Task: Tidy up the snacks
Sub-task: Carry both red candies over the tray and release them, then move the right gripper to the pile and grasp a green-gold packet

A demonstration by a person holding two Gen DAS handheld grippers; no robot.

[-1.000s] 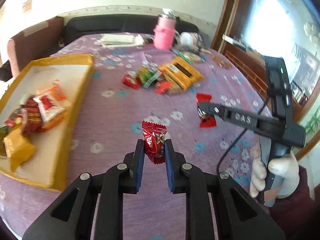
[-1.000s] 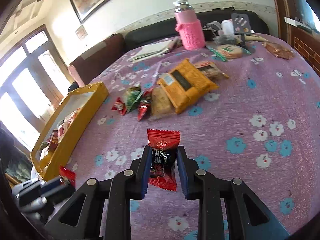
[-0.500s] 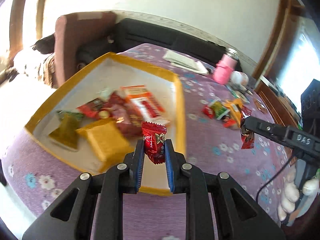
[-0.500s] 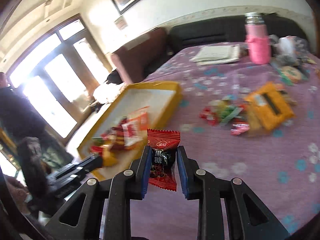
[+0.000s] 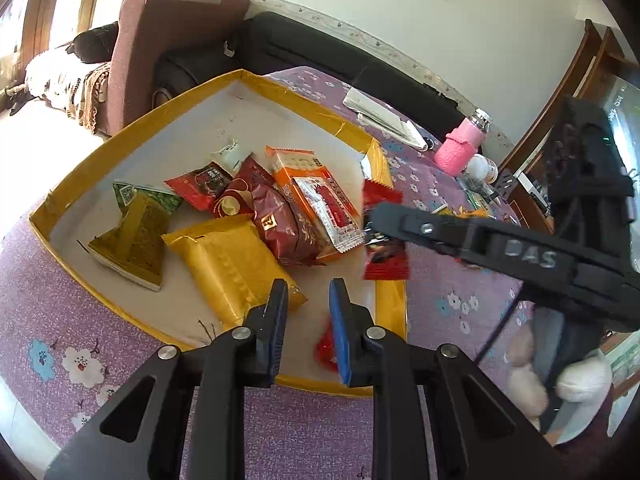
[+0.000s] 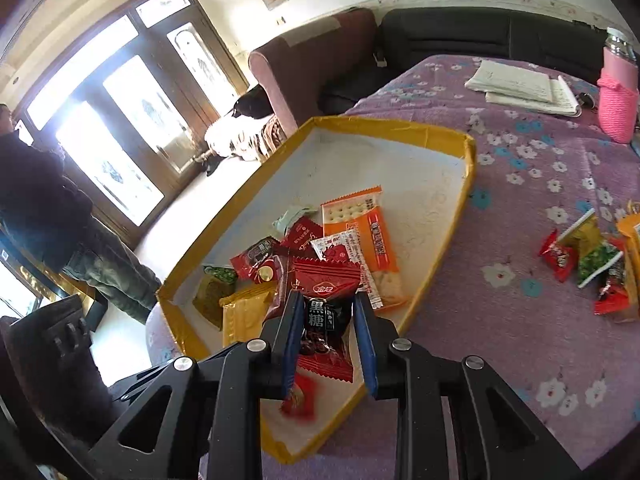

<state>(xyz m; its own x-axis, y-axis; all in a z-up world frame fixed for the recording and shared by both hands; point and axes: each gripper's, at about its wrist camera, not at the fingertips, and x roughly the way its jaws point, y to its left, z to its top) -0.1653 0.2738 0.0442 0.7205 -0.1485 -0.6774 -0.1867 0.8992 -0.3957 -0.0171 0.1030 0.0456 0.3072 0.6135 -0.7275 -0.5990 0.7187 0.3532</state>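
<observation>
Purple floral tablecloth [image 6: 520, 320] covers table. Yellow-rimmed tray [image 5: 168, 108] on cloth holds mixed snack packets, largest a yellow packet [image 5: 228, 264]. Right gripper [image 6: 326, 344], over tray's near end, clamped on red-and-black candy [image 6: 326, 316]. Left gripper [image 5: 306, 320] over tray's near corner, jaws opening, nothing between them; small red candy [image 5: 326, 346] blurred just below, inside tray.

Far half of yellow tray [image 6: 448, 132] floor bare; near half blocked by heaped snack packets [image 5: 280, 216].
</observation>
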